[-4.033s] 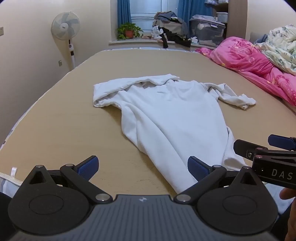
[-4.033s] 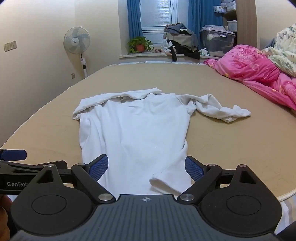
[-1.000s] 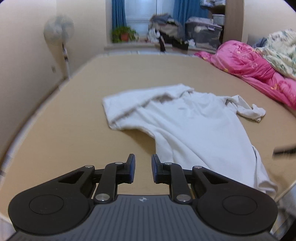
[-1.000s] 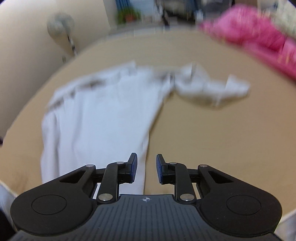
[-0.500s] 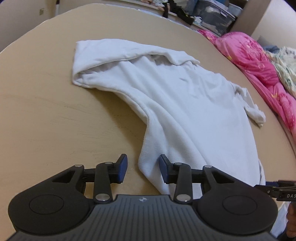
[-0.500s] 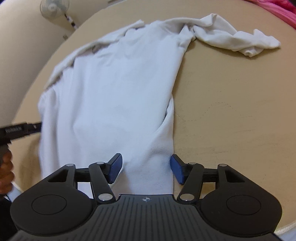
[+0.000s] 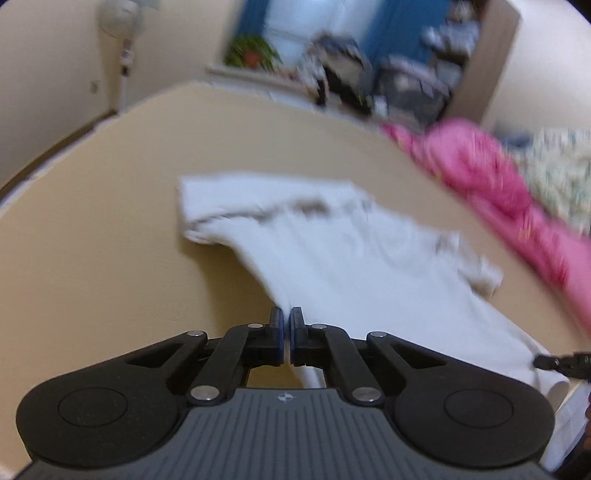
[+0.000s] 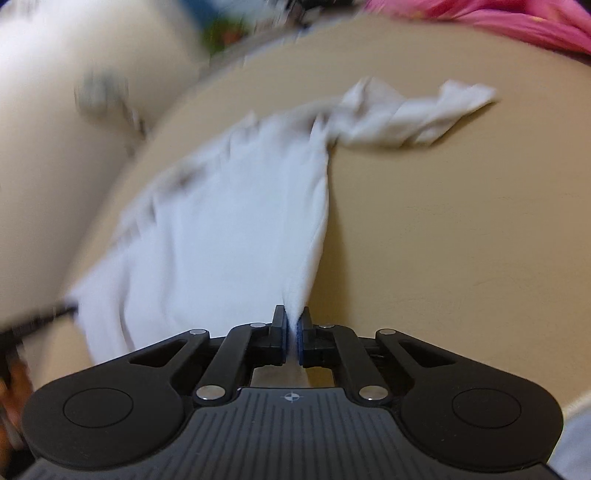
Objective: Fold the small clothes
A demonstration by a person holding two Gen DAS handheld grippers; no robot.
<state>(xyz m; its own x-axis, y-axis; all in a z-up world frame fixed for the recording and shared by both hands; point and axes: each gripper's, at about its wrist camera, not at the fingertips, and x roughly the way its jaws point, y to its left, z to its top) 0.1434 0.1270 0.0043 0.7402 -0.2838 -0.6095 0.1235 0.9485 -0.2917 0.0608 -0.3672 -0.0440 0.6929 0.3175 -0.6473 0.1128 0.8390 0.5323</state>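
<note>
A white long-sleeved shirt (image 7: 354,258) lies spread on the tan bed surface (image 7: 92,258), collar end far, hem near me. My left gripper (image 7: 286,321) is shut on the shirt's near left hem edge. My right gripper (image 8: 293,321) is shut on the shirt's (image 8: 229,221) near right hem edge, with cloth pinched between the blue pads. The right sleeve (image 8: 413,114) lies bunched at the far right. The right gripper's tip (image 7: 554,362) also shows at the right edge of the left wrist view. Both views are motion-blurred.
A pink quilt (image 7: 491,184) and a floral blanket (image 7: 554,173) lie along the bed's right side. A standing fan (image 7: 123,22) is at the far left wall. A potted plant (image 7: 251,51), clothes and a storage box (image 7: 413,88) sit by the window.
Both grippers have closed from partly open onto the shirt's hem edges. Both cameras have tilted upward and the hem is pulled taut toward me.
</note>
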